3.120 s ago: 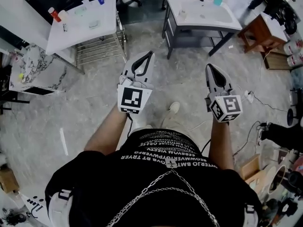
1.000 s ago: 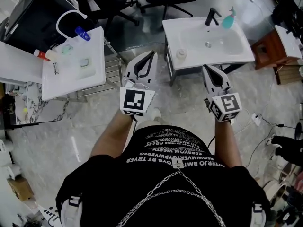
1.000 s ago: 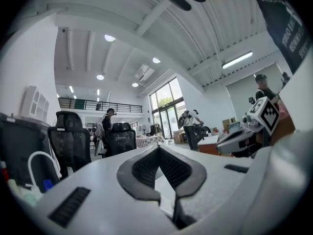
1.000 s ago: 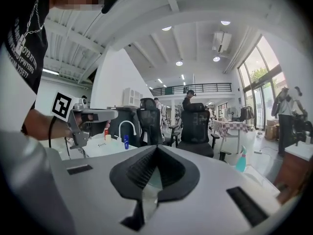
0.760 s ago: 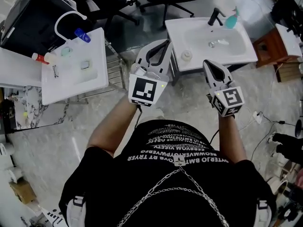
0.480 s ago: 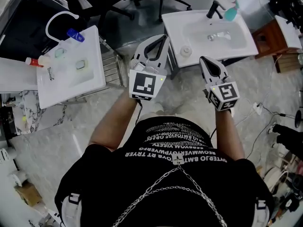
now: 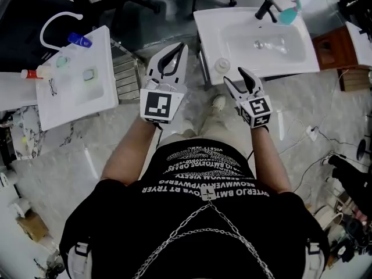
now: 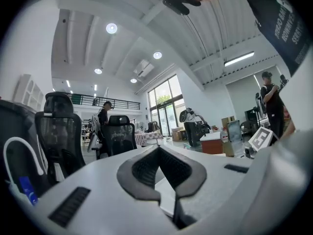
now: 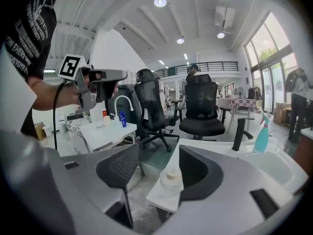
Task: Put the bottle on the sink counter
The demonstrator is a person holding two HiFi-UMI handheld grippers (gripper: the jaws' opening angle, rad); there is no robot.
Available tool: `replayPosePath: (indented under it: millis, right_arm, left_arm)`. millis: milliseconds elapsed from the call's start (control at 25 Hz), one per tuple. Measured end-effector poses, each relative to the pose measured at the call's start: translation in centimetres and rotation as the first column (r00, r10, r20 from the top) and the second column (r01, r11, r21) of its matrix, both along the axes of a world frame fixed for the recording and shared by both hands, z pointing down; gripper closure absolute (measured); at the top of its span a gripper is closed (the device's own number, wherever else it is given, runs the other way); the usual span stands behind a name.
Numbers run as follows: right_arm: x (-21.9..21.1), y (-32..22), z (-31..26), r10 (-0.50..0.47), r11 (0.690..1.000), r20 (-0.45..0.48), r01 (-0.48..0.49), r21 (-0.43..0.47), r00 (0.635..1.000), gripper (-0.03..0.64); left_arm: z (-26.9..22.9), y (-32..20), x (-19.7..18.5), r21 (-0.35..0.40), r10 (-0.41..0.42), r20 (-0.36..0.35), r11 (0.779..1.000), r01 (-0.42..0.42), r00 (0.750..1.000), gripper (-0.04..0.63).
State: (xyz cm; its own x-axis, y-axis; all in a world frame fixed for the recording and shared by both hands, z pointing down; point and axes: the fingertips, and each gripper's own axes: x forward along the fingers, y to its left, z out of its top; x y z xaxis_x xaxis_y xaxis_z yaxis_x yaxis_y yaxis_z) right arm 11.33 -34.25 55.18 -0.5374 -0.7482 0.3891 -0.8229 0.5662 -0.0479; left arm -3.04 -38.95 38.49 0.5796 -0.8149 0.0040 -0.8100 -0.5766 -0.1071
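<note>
A small white bottle (image 7: 222,64) with a beige cap stands upright on the front left corner of the white sink counter (image 7: 207,38). In the right gripper view the bottle (image 9: 171,176) shows ahead of the jaws, on that same corner. My right gripper (image 7: 235,76) hovers just short of it, a little to its right, not touching. Its jaws are opening and nothing is between them. My left gripper (image 7: 179,46) is held over the floor to the left of the counter, shut and empty, its tips (image 8: 159,148) meeting.
A black faucet (image 7: 265,8) and a teal spray bottle (image 7: 288,14) stand at the back of the basin. A second sink counter (image 7: 70,100) at left carries a blue bottle (image 7: 78,39) and a red-capped one (image 7: 29,73). Office chairs (image 9: 201,109) stand beyond. Cables (image 7: 308,133) lie on the floor at right.
Both grippers have come closer to the right sink's front left corner and the bottle. The right gripper's jaws, shut before, now stand apart. The left gripper stays shut.
</note>
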Motion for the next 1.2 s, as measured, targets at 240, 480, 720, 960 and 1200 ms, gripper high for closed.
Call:
replayPosePath:
  millis: [240, 480, 720, 960, 1200]
  right_arm:
    - [0.4, -3.9, 5.9, -0.091, 0.995, -0.001, 0.091, -0.049, 0.996, 0.282]
    - [-0.6, -6.1, 12.6, -0.190, 0.979, -0.077, 0.182, -0.096, 0.979, 0.245]
    - [-1.4, -7.5, 16.8, -0.243, 0.967, -0.129, 0.229, -0.117, 0.961, 0.244]
    - [-2.0, -8.3, 19.1, -0.240, 0.966, -0.160, 0.220, -0.132, 0.957, 0.245]
    - [-1.8, -8.6, 19.0, -0.226, 0.971, -0.176, 0.206, -0.125, 0.958, 0.285]
  left_arm:
    - [-0.3, -3.1, 1.7, 0.093, -0.039, 0.028, 0.995, 0.036, 0.999, 0.589]
    - [3.1, -6.2, 1.9, 0.023, -0.067, 0.034, 0.998, 0.066, 0.997, 0.589]
    - [5.7, -8.2, 3.6, -0.021, -0.053, 0.067, 0.998, 0.054, 0.996, 0.589]
    - [6.7, -7.2, 4.4, -0.033, 0.001, 0.129, 0.999, 0.004, 0.992, 0.589]
    - [6.6, -6.3, 3.5, -0.042, -0.016, 0.133, 0.999, 0.022, 0.991, 0.589]
